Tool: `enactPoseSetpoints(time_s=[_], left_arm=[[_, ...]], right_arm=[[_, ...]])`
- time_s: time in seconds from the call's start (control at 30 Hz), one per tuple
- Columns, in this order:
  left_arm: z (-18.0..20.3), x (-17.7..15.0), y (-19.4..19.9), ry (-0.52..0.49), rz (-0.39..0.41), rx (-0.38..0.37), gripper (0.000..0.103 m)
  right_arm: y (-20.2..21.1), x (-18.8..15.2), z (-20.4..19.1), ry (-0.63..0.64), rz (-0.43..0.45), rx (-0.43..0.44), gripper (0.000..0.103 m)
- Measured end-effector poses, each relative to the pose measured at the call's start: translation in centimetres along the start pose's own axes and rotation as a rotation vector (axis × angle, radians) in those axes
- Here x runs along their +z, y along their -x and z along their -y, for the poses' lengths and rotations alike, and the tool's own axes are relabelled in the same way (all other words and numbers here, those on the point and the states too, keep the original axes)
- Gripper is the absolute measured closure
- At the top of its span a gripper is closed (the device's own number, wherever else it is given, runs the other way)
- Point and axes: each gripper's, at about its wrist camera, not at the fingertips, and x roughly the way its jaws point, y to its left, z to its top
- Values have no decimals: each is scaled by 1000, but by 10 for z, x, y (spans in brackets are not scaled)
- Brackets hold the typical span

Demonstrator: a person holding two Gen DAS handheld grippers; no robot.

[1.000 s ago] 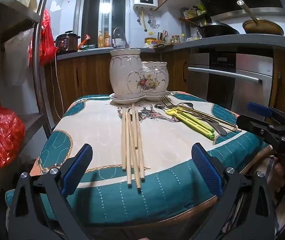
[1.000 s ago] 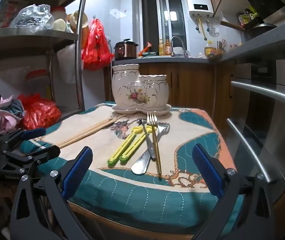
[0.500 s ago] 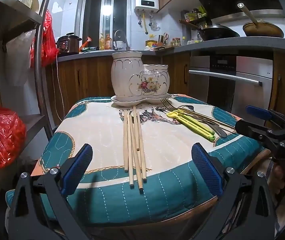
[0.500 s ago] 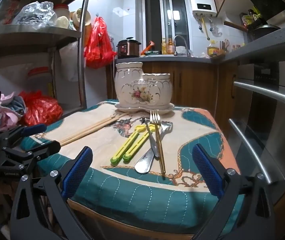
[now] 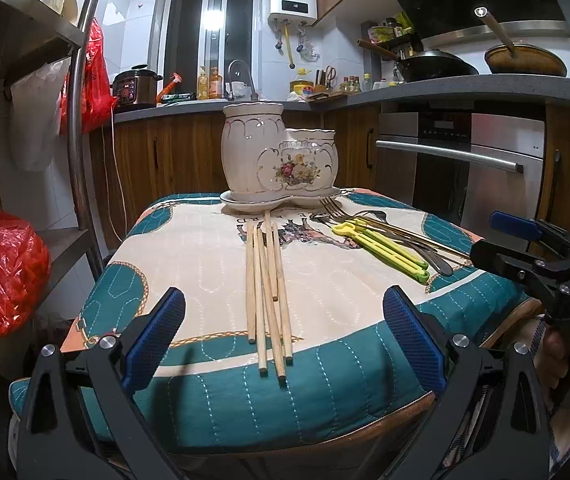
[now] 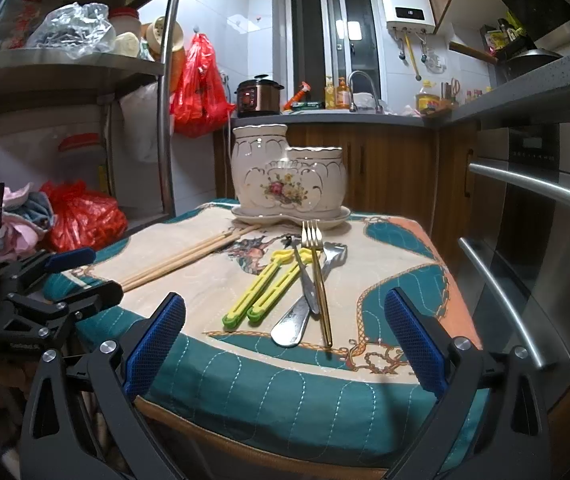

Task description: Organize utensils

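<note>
Wooden chopsticks [image 5: 267, 284] lie in a loose bundle on the quilted cloth [image 5: 189, 256] that covers the desk, their far tips pointing at the saucer of the ceramic utensil holder [image 5: 279, 160], their near ends close to the cloth's teal border. The holder is cream with a flower motif and has two joined cups, the left one taller; it stands upright at the far edge of the desk. To the right of the chopsticks, apart from them, lies a second cluster: two yellow-green plastic pieces [image 6: 269, 286] side by side, a gold fork [image 6: 317, 276] with tines toward the holder, and a silver spoon [image 6: 301, 312] and another silver piece crossing under the fork; these metal items touch and overlap one another.

The left hand-held gripper [image 5: 285, 338] is spread wide, its blue-padded fingers [image 5: 153, 340] on either side of the chopsticks' near ends in the view, holding nothing. The right hand-held gripper [image 6: 283, 340] is likewise wide open and empty, low at the near edge of the desk, facing the fork and spoon. Each shows at the edge of the other's view
</note>
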Motion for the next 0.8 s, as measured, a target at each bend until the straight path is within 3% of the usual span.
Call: enactPoseSetpoints(time_s=[0.8], left_arm=[[-2,-2,-3,8,-9,-14,5]], right_arm=[[0,1,-1,-1,2,2,4]])
